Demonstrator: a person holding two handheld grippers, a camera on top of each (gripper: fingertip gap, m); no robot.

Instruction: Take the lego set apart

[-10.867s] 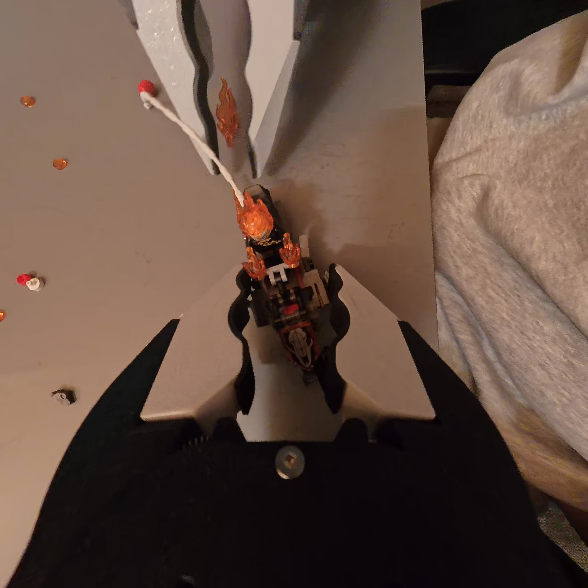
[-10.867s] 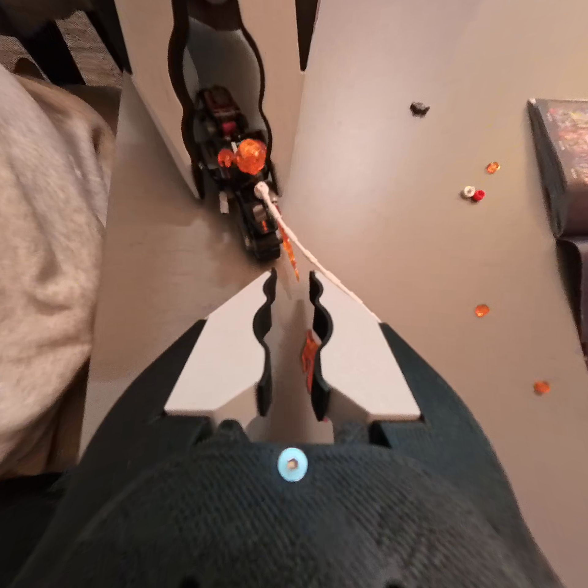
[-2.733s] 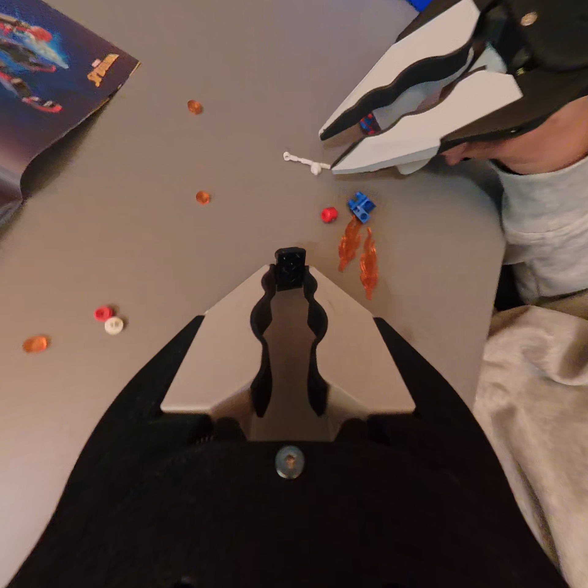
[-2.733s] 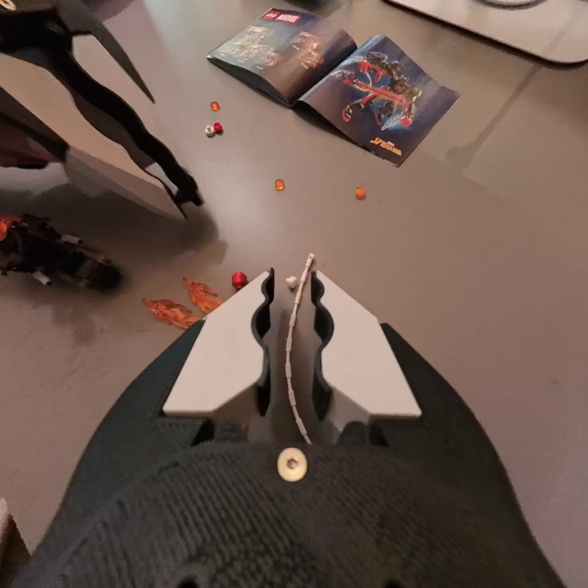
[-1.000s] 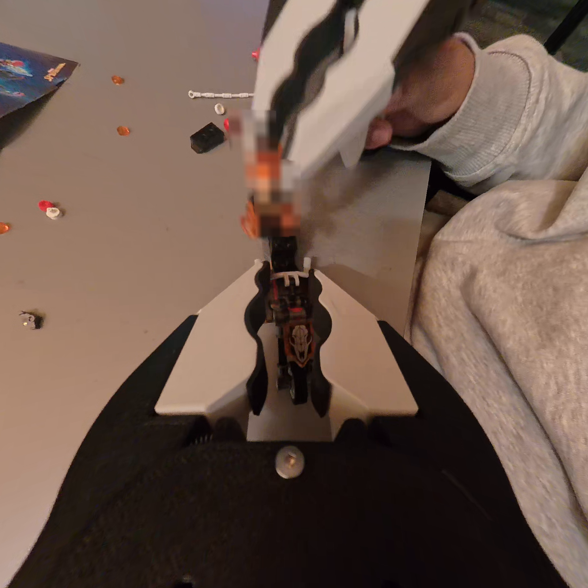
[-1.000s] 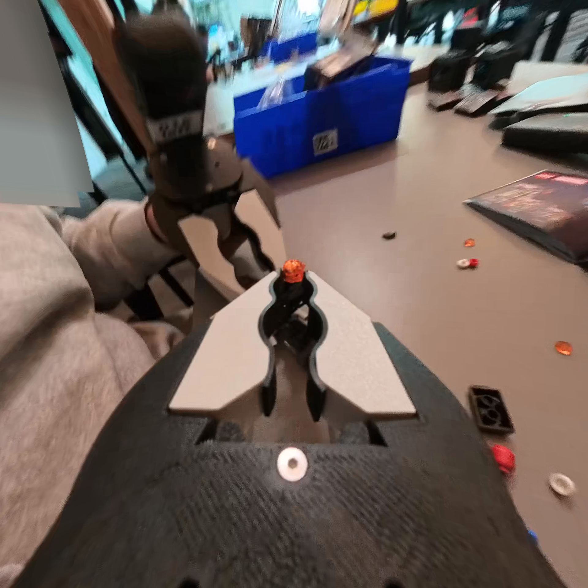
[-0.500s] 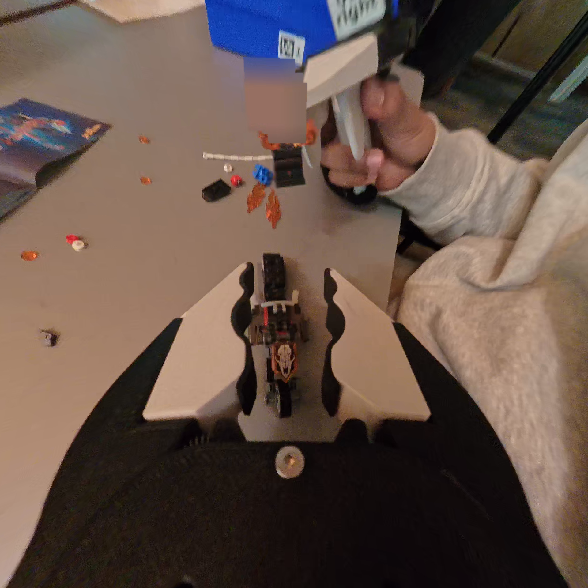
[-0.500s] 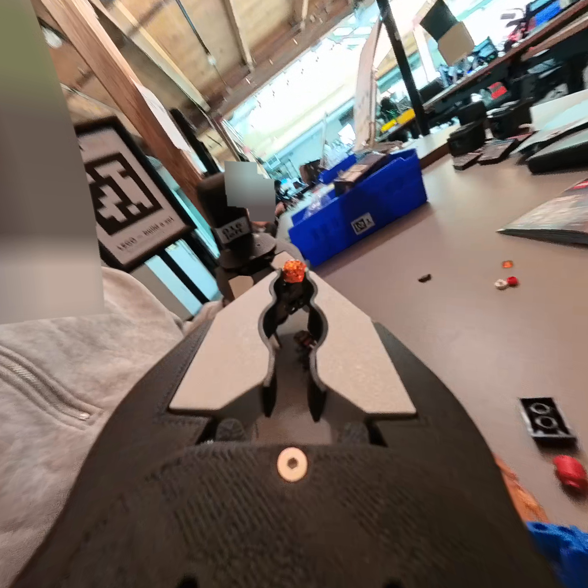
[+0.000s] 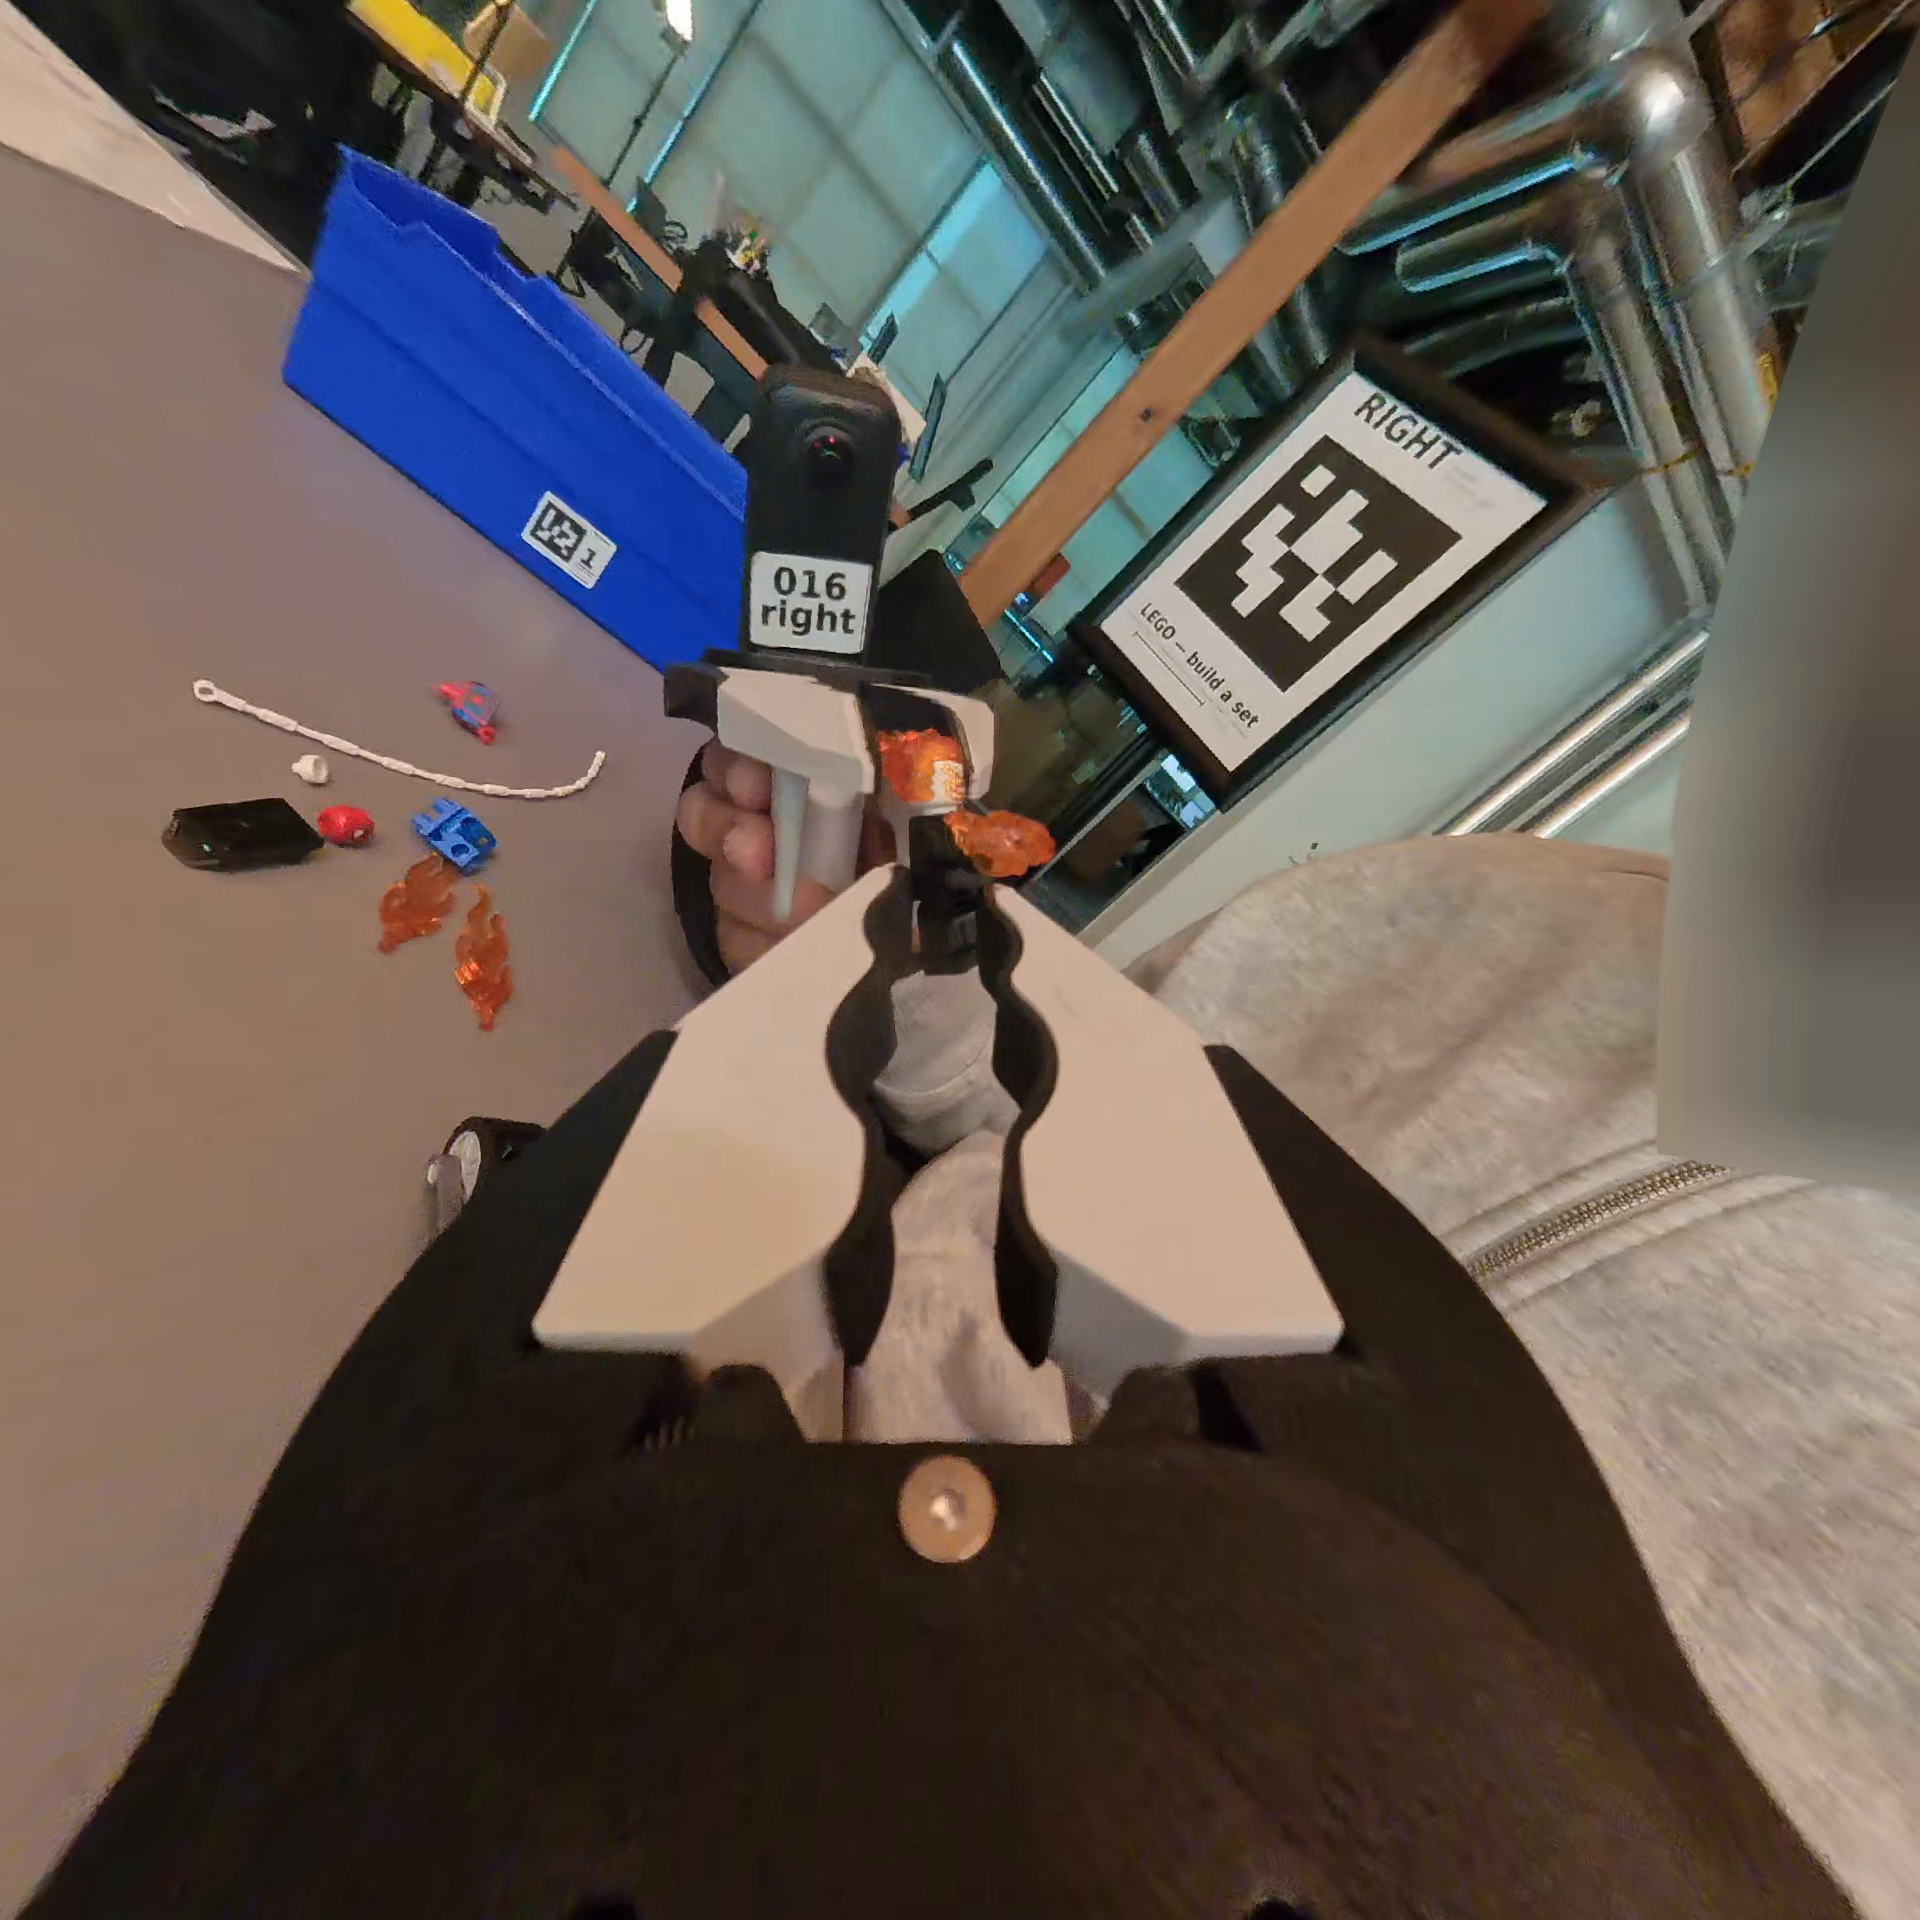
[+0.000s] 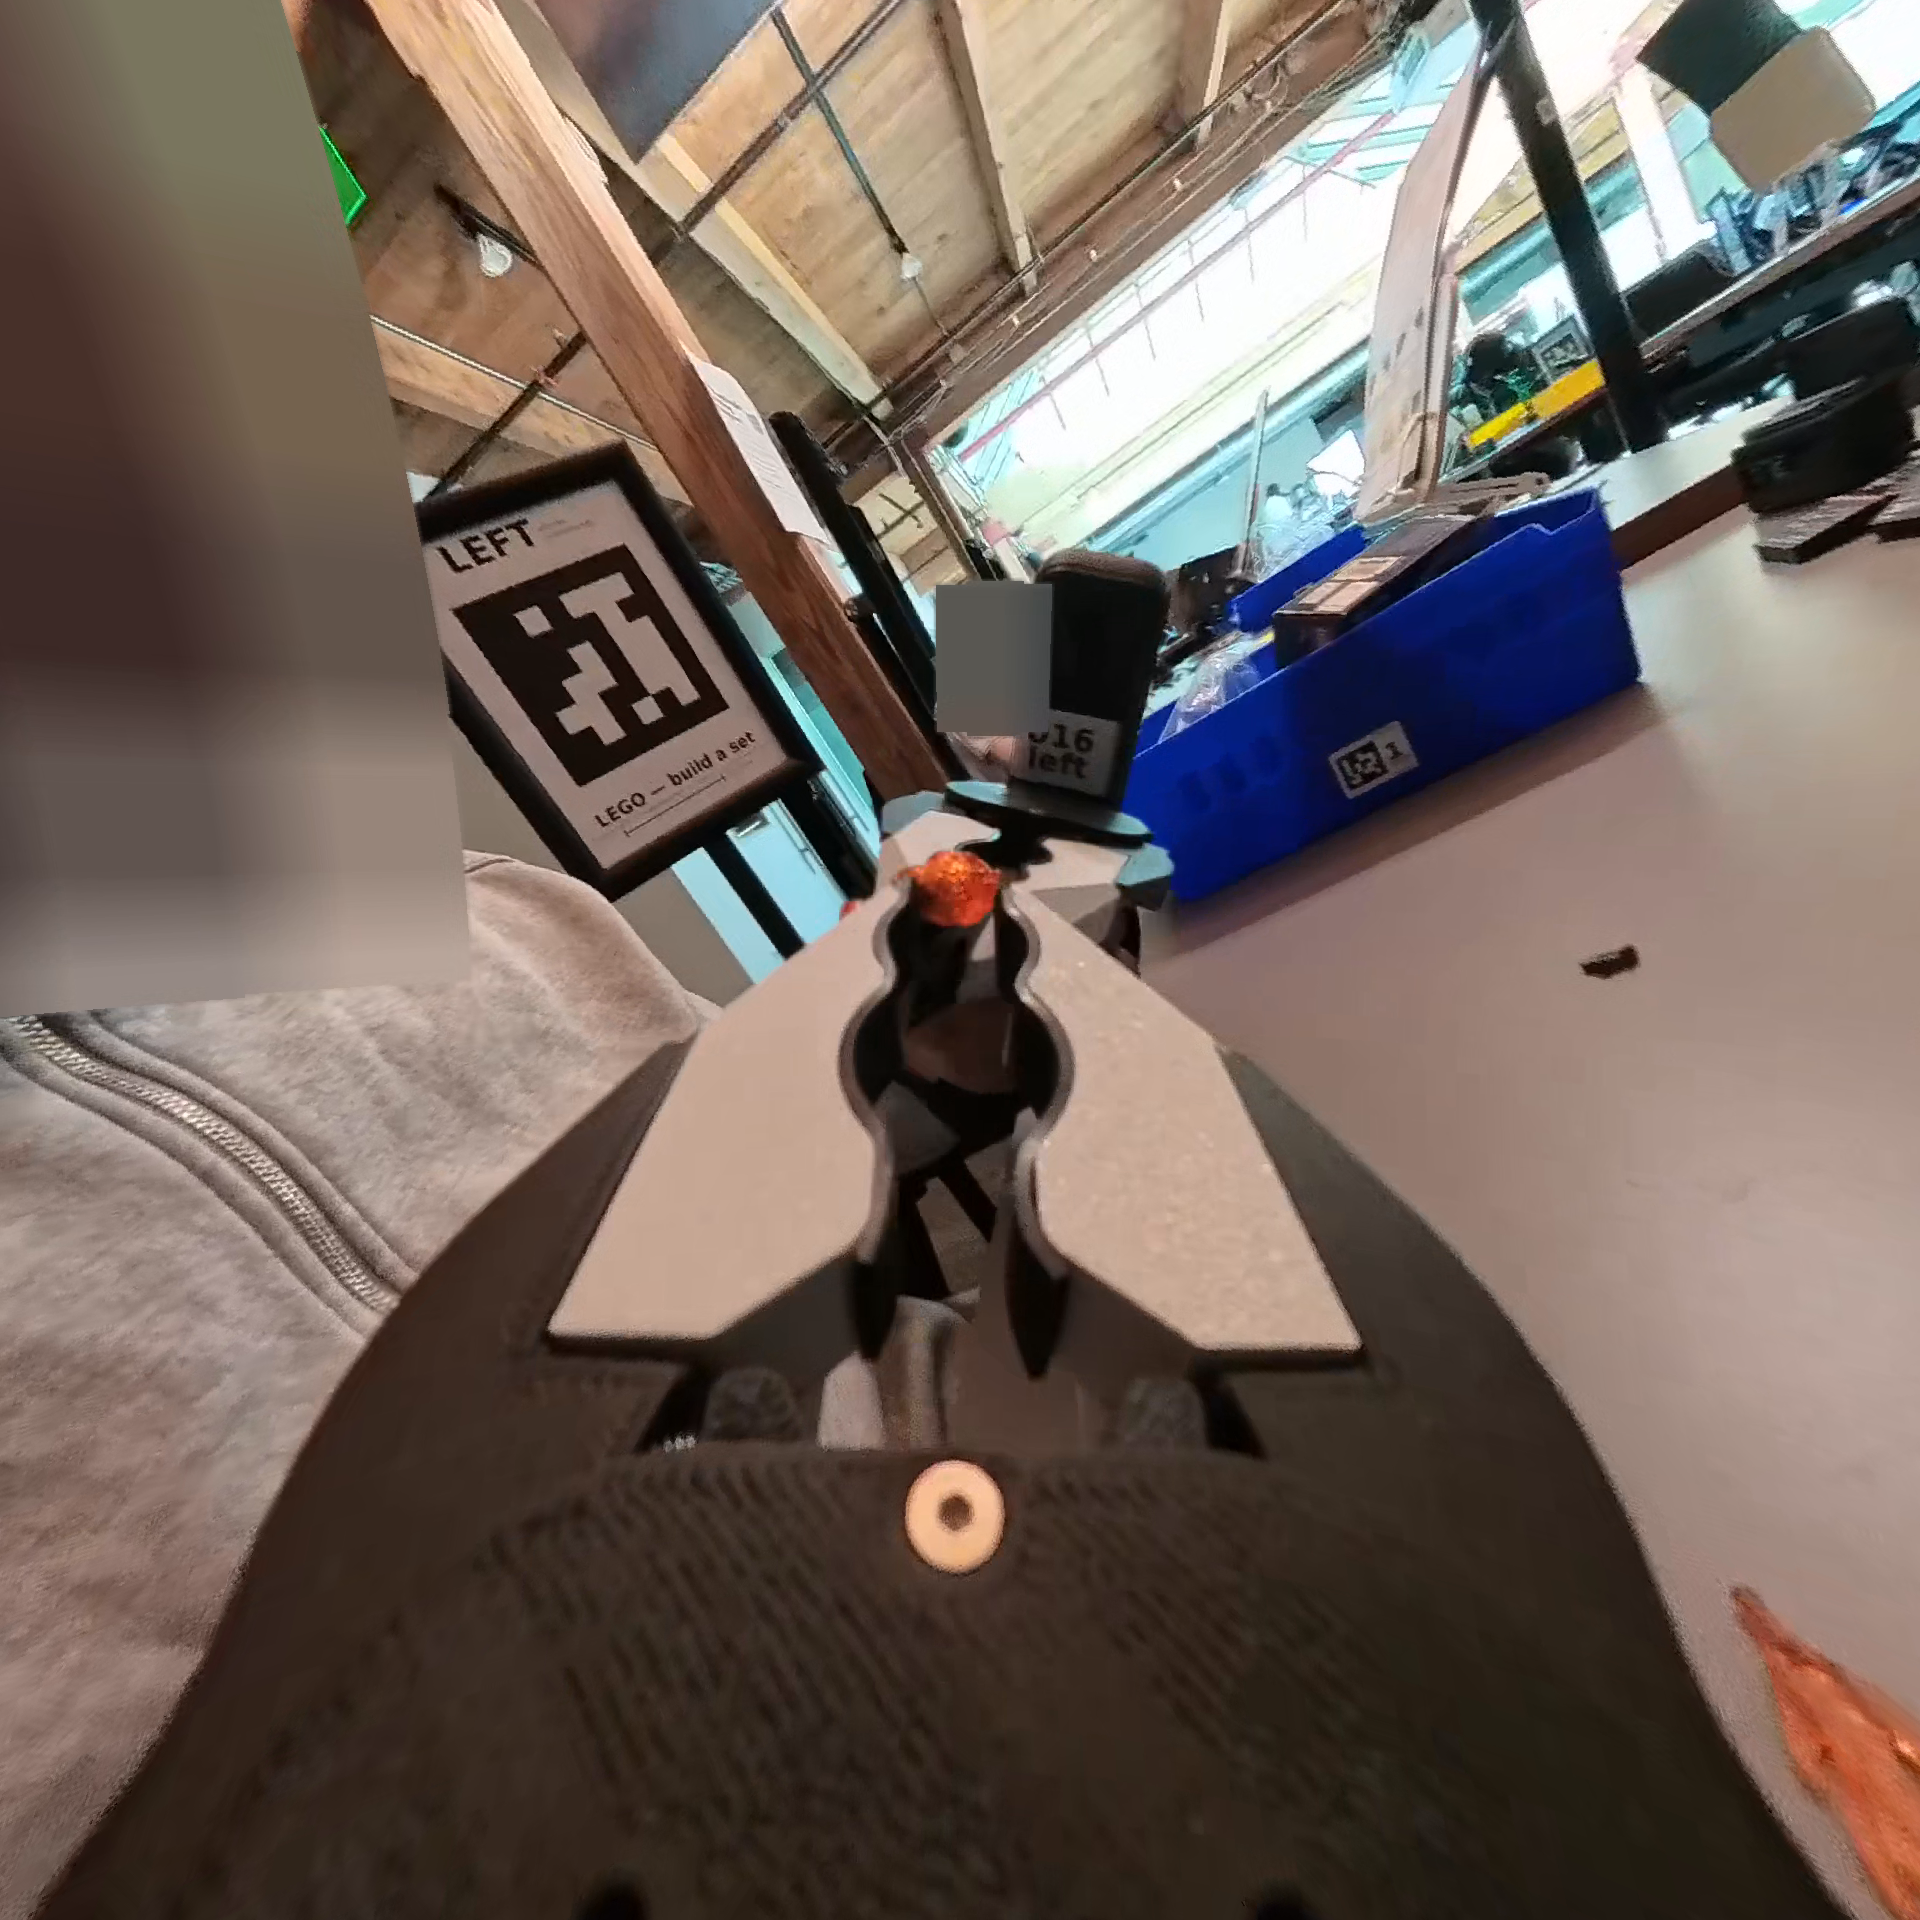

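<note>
Your left tool [image 9: 940, 914] is nearly closed, its tips pinching the black legs of the small black minifigure with a translucent orange flame head [image 9: 940, 821], lifted above the worktop's near edge in front of your grey sweatshirt [image 9: 1558, 1091]. Your right tool [image 10: 951, 935] faces it, clamped narrowly on the same figure, flame head just past its tips. Left of the tools the grey worktop [image 9: 208, 1143] lies open. Farther out rest two orange flame pieces [image 9: 447, 920], a blue brick [image 9: 454, 833], a black plate [image 9: 241, 831] and a white chain [image 9: 395, 764]. Beyond stands a blue plastic bin [image 9: 499, 416].
</note>
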